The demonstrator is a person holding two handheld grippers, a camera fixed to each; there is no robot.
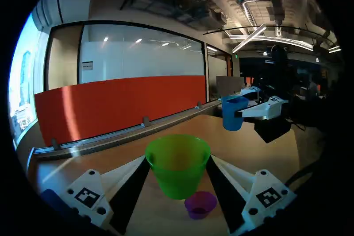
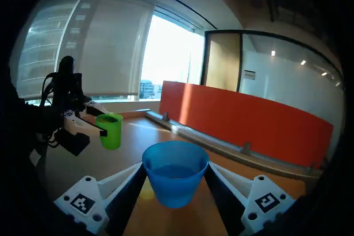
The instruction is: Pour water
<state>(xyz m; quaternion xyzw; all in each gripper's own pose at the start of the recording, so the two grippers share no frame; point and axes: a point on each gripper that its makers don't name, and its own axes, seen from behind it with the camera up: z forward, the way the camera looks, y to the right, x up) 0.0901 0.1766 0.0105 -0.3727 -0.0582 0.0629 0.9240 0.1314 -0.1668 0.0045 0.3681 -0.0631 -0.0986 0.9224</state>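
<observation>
My left gripper is squeezed tight on the green cup, holding it upright above the table, and a little purple cup sits on the table just below it. My right gripper is squeezed tight on the blue cup, which has water in it and is upright above the table too. The blue cup and the green cup are well apart over the table.

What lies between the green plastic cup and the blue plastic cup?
Nothing stands there: bare wooden tabletop separates the green plastic cup from the blue plastic cup, seen in the left gripper view and again in the right gripper view.
</observation>
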